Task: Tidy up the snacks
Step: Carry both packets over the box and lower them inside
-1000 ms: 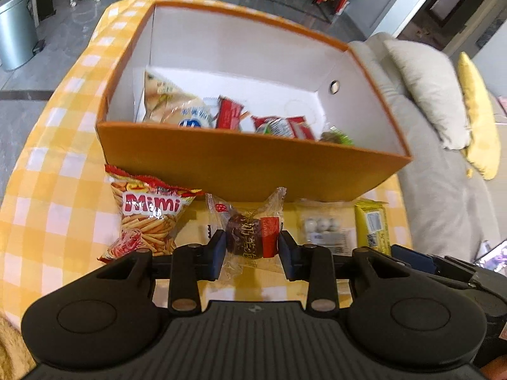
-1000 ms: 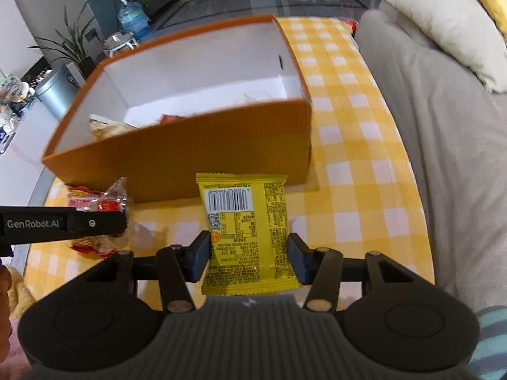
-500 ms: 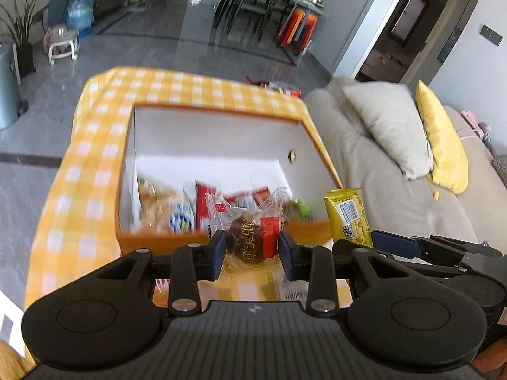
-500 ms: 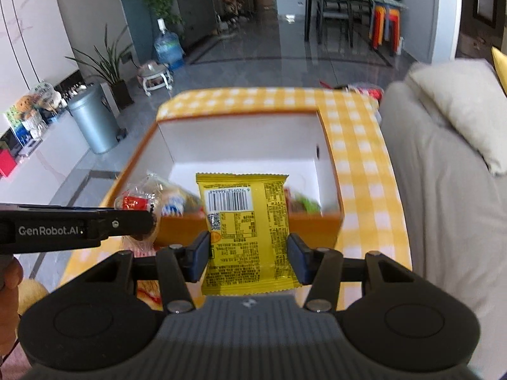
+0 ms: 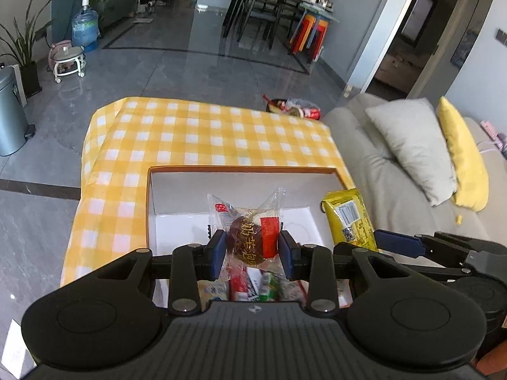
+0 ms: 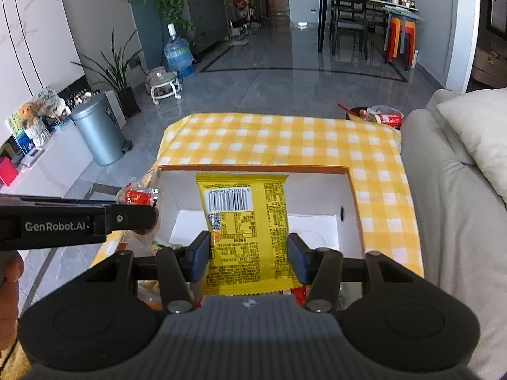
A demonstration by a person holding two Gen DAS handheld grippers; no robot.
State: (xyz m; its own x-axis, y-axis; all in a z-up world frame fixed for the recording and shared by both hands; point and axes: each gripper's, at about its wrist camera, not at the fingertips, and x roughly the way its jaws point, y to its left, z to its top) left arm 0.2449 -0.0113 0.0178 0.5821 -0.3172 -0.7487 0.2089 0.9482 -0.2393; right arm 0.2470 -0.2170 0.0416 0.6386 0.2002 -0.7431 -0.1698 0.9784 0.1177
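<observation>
Both claws came up off the yellow-checked desk [image 5: 202, 133] and now hover over the orange-rimmed white cardboard box [image 5: 240, 168]. Left claw [image 5: 252, 250] grips a clear-wrapped brown cake [image 5: 245, 242]; right claw [image 6: 249, 255], at its 3 o'clock, pinches a yellow foil snack packet [image 6: 245, 221]. Packets below look blurry, maybe wafers.

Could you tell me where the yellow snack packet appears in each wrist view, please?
Left wrist view: the yellow snack packet sits right of centre, at the orange box's right edge.
Right wrist view: it fills the lower centre, clamped in the right tool.
Shared landmark: the orange box on the yellow checked cloth.
</observation>
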